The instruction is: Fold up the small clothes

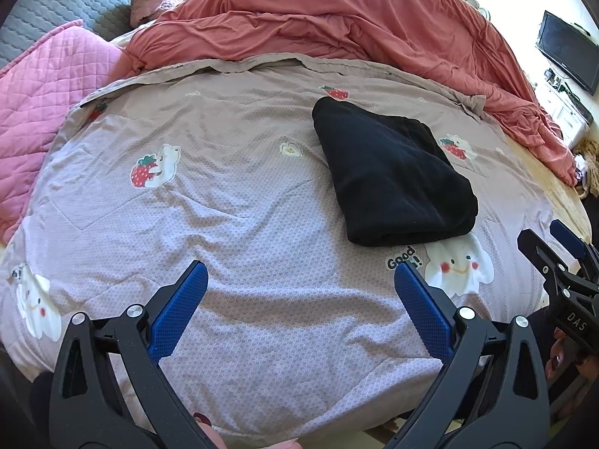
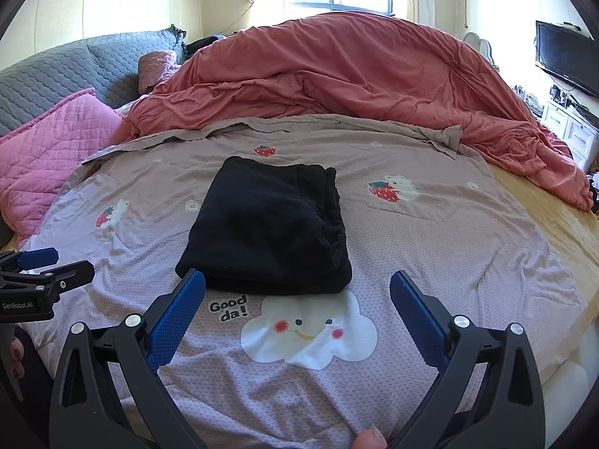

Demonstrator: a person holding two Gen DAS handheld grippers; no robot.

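Black folded garment (image 2: pixel 267 224) below coral duvet (image 2: pixel 355 75).

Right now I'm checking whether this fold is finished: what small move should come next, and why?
Probably none on the garment: keep both grippers back, or lift the bundle aside. The black garment already lies folded in a compact rectangle on the printed sheet. The left gripper and right gripper both stand with jaws wide open, holding nothing, short of it.

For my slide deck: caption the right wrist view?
Open right gripper poised before folded black garment on cartoon-print bedspread.
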